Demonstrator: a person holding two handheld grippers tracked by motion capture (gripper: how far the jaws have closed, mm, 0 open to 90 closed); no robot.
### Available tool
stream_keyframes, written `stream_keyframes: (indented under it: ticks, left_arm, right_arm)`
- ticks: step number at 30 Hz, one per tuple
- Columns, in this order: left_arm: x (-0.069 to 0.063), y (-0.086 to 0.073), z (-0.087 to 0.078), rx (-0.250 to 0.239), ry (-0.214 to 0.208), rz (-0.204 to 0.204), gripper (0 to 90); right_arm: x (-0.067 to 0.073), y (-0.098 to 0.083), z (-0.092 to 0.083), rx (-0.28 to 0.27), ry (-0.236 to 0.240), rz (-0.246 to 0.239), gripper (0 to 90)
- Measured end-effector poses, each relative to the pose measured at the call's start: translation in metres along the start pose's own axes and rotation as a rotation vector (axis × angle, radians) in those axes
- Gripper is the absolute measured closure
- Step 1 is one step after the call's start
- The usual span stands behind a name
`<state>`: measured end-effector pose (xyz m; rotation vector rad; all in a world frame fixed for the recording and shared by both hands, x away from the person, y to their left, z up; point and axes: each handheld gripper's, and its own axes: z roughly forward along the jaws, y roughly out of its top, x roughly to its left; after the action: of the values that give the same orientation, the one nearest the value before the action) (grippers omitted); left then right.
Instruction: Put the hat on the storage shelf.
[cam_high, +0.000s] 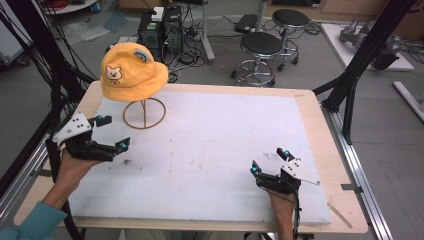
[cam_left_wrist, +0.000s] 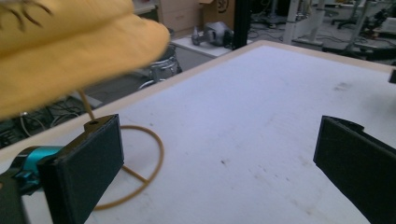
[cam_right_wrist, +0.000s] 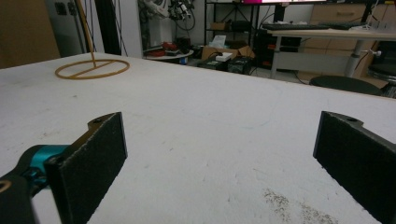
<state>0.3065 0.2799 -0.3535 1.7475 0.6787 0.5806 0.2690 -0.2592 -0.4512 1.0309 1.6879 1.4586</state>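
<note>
A yellow bucket hat (cam_high: 131, 70) with a bear face sits atop a thin wire stand (cam_high: 144, 114), whose ring base rests on the white table (cam_high: 220, 135) at the back left. My left gripper (cam_high: 113, 133) hovers open just in front and to the left of the stand, nothing between its jaws. In the left gripper view the hat (cam_left_wrist: 70, 46) looms at upper left, with the stand's ring (cam_left_wrist: 149, 175) beside the left jaw. My right gripper (cam_high: 270, 161) is open near the front right, low over the table. The right gripper view has the stand's ring (cam_right_wrist: 92, 69) far off.
The table has a wooden rim (cam_high: 334, 165). Black frame posts (cam_high: 357, 60) stand at the right and left sides. Two stools (cam_high: 260, 50) and computer towers (cam_high: 160, 30) stand on the floor beyond the far edge. A dirty patch (cam_right_wrist: 299, 210) marks the board.
</note>
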Motion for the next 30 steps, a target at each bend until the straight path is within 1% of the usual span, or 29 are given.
stream_keyframes:
  ticks: [1,3,6,8,11,13,14,18,20,21,22,23,26,27,28,29,30]
  left_arm:
    - [-0.002,-0.007,0.0,-0.003,-0.017,-0.006,2.0]
    - [-0.005,-0.017,0.0,0.001,-0.031,-0.005,2.1]
    - [-0.007,-0.031,0.0,-0.02,-0.046,-0.023,2.1]
    - [-0.01,-0.041,0.0,-0.032,-0.057,-0.023,2.1]
    - [-0.013,-0.054,0.002,-0.04,-0.06,-0.027,2.1]
    - [-0.014,-0.06,0.003,-0.048,-0.064,-0.035,2.1]
    - [-0.014,-0.064,0.003,-0.056,-0.053,-0.03,2.1]
    - [-0.016,-0.075,0.006,-0.053,-0.047,-0.021,2.1]
    - [-0.016,-0.08,0.007,-0.054,-0.047,-0.025,2.1]
    - [-0.017,-0.082,0.008,-0.058,-0.042,-0.026,2.1]
    - [-0.016,-0.083,0.008,-0.062,-0.049,-0.024,2.1]
    - [-0.017,-0.085,0.009,-0.064,-0.046,-0.033,2.1]
    - [-0.018,-0.088,0.01,-0.061,-0.049,-0.034,2.1]
    - [-0.018,-0.089,0.011,-0.063,-0.052,-0.032,2.1]
    - [-0.018,-0.09,0.011,-0.065,-0.046,-0.028,2.1]
    - [-0.018,-0.091,0.011,-0.064,-0.042,-0.028,2.1]
    - [-0.018,-0.093,0.011,-0.073,-0.045,-0.033,2.1]
  right_arm:
    - [0.0,0.0,0.0,-0.003,0.0,-0.002,1.6]
    - [0.0,0.0,0.0,-0.006,-0.002,0.0,1.6]
    - [-0.001,0.0,0.0,-0.006,-0.001,0.006,1.6]
    - [-0.001,0.0,0.0,-0.007,-0.001,0.009,1.6]
    - [0.0,0.0,0.0,-0.008,-0.004,0.002,1.6]
    - [0.0,0.0,0.0,-0.007,-0.006,0.003,1.6]
    - [0.0,0.0,-0.001,-0.006,-0.006,0.005,1.6]
    - [0.0,0.0,0.0,-0.01,-0.01,0.001,1.6]
    - [0.0,0.0,-0.001,-0.007,-0.008,0.011,1.6]
    - [0.0,0.0,0.0,-0.01,-0.011,0.002,1.6]
    - [0.0,0.0,-0.001,-0.006,-0.009,0.01,1.6]
    - [0.0,0.0,-0.001,-0.01,-0.011,0.004,1.6]
    - [0.0,0.0,-0.001,-0.006,-0.007,0.01,1.6]
    - [0.0,0.0,0.0,-0.011,-0.009,0.002,1.6]
    - [0.0,0.0,-0.001,-0.006,-0.008,0.01,1.6]
    - [0.0,0.0,-0.001,-0.006,-0.007,0.009,1.6]
    - [0.0,0.0,0.0,-0.013,-0.008,-0.003,1.6]
